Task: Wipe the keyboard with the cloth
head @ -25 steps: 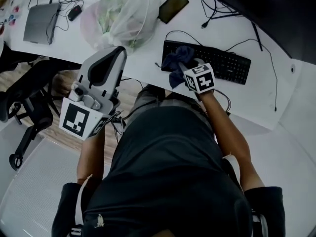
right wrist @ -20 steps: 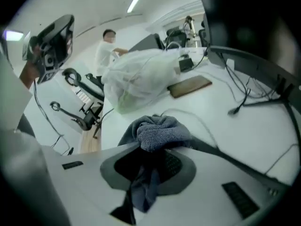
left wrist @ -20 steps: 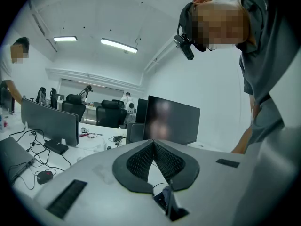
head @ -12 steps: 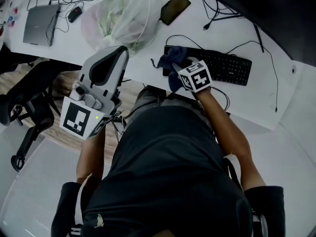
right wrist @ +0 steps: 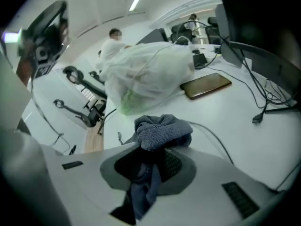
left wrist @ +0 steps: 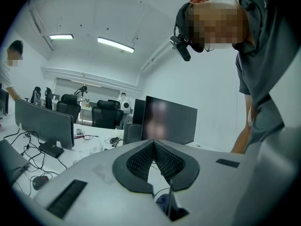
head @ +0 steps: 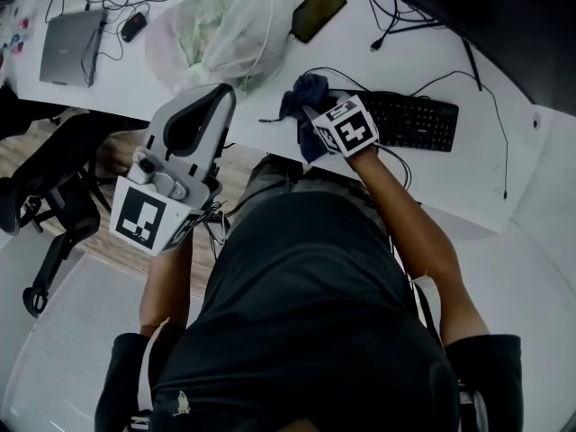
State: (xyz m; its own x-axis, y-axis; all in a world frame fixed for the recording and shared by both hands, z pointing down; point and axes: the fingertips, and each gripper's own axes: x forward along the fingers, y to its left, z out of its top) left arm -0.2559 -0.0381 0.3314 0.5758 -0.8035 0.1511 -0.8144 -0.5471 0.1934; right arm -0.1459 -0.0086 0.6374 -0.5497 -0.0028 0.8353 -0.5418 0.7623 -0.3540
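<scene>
**Cloth clamped at keyboard's left end; keys lying to the right**

The right gripper (head: pixel 312 112) is clamping the cloth (head: pixel 304 88) between its jaws; the right gripper view is showing the wad bulging above the jaws and a tail hanging down through them. The cloth is sitting at the left end of the keyboard (head: pixel 416 121); whether it is touching the keys cannot be confirmed. The keyboard is lying on the white desk (head: pixel 468 180), its long axis running left to right across the desk; nearly all its length is extending rightward from the gripper, so the coming stroke is judged to be calling for travel to the right along that axis. The right gripper is much the nearer; the left gripper (head: pixel 200 108) is hanging off the desk edge, well apart, its jaws pressed together on nothing.

The cloth is appearing dark blue-grey, towel-textured, bunched and crumpled rather than flat.
</scene>
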